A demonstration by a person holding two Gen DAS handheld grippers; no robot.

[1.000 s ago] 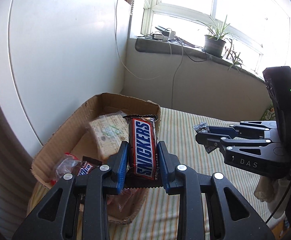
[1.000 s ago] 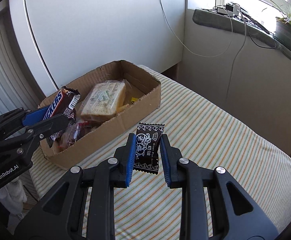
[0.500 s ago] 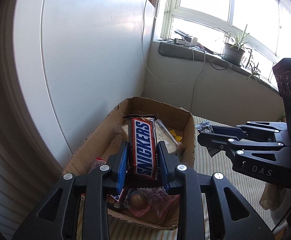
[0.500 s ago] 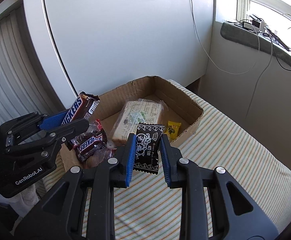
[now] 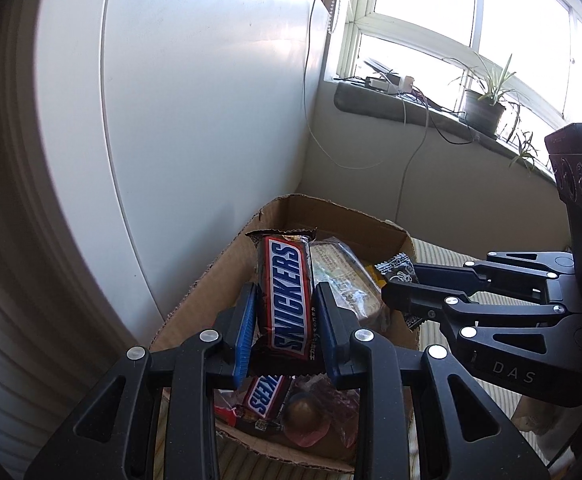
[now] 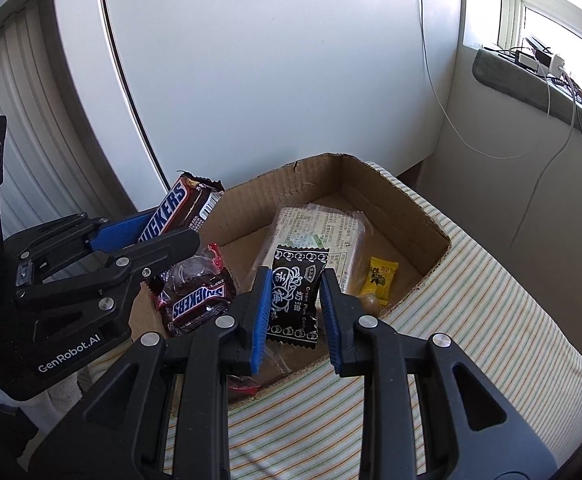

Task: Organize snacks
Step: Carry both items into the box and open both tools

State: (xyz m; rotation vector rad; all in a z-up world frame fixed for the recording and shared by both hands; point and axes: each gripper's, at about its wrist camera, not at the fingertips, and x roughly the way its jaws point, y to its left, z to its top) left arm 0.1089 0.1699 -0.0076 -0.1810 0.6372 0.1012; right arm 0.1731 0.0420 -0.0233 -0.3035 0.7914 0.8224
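Note:
My left gripper (image 5: 284, 300) is shut on a Snickers bar (image 5: 287, 296), held above the near end of the cardboard box (image 5: 207, 280). From the right wrist view the same bar (image 6: 175, 210) sticks out of the left gripper (image 6: 179, 236) over the box's left wall. My right gripper (image 6: 293, 284) is shut on a black plum candy packet (image 6: 296, 296), hovering over the box (image 6: 423, 216); that packet (image 5: 399, 270) also shows in the left wrist view with the right gripper (image 5: 391, 284). Inside lie a second Snickers (image 6: 199, 304), a pale wrapped biscuit pack (image 6: 323, 232) and a yellow candy (image 6: 381, 280).
The box sits on a striped tablecloth (image 6: 491, 320) beside a white cabinet wall (image 6: 271, 80). A round brown candy (image 5: 303, 416) and red wrappers lie at the box's near end. A windowsill with a potted plant (image 5: 485, 104) and cables runs behind.
Both grippers have travelled with their snacks toward and over the box. The plum candy was above the tablecloth before and now hangs above the box's contents. Grips are unchanged.

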